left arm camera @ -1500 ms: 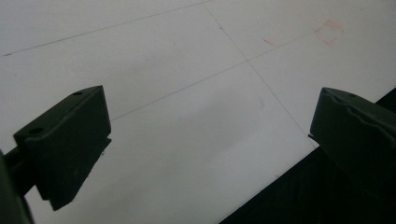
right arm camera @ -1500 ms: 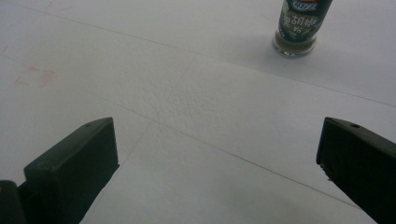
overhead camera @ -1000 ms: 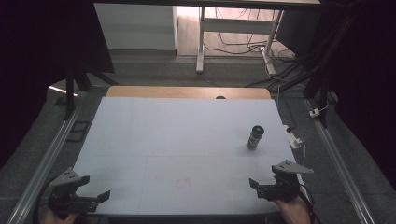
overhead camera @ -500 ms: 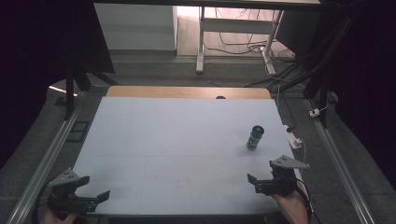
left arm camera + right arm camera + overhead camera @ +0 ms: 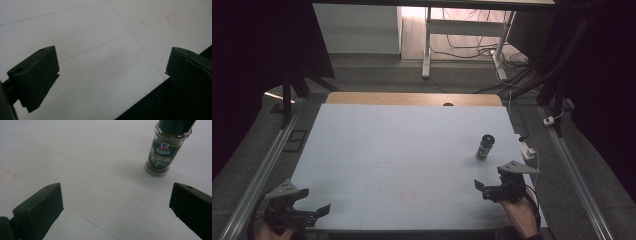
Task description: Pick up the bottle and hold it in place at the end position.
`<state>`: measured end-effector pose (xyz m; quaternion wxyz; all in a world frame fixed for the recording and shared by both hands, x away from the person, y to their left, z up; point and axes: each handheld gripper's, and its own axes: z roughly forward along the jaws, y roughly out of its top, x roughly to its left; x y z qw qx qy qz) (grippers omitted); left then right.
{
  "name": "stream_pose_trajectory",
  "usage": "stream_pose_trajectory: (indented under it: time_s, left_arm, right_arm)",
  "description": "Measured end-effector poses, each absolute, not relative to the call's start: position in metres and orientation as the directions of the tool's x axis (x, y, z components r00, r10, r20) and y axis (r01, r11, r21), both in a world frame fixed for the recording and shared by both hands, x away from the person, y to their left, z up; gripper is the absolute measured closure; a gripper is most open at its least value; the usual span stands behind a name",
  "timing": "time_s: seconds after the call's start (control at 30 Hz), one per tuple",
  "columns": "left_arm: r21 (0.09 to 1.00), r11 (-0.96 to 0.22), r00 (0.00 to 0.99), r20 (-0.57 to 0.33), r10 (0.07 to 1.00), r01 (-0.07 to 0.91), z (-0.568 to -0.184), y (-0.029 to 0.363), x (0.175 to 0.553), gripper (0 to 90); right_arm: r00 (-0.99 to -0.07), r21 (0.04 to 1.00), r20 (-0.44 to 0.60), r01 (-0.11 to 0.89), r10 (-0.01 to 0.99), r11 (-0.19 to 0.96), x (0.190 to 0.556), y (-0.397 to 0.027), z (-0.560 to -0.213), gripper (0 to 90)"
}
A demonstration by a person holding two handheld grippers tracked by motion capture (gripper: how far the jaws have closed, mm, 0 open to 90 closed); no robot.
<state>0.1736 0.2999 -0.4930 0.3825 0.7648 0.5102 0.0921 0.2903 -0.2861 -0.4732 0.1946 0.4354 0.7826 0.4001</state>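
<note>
Item 1: spice jar point(image 5: 485, 146), clear body, dark cap, green McCormick label, greenish-brown contents. Stands upright on the worktop point(image 5: 402, 150) near its right edge, roughly midway between far and near edges. In the right gripper view the spice jar point(image 5: 160, 155) stands ahead and to the right of the jaws, untouched.

Item 2: right gripper point(image 5: 482, 187), held in a hand point(image 5: 519, 215) at the near right corner, near the jar but apart from it. Jaws spread wide, nothing between them.

Item 3: left gripper point(image 5: 319, 210), at the near left corner, well apart from the jar. Jaws spread wide over bare surface, holding nothing.

Item 4: faint red square mark point(image 5: 173, 18) on the worktop, toward the near edge.
</note>
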Motion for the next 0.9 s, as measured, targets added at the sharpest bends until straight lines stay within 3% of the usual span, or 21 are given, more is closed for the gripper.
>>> stream_pose_trajectory:
  time_s: [0.9]
  left_arm:
    - [0.678,-0.182,0.464,-0.26,0.846,0.712,-0.493,0.301,0.175,0.0]
  right_arm:
    - [-0.462,0.776,0.019,0.566,0.887,0.278,0.353,-0.288,-0.489,0.0]
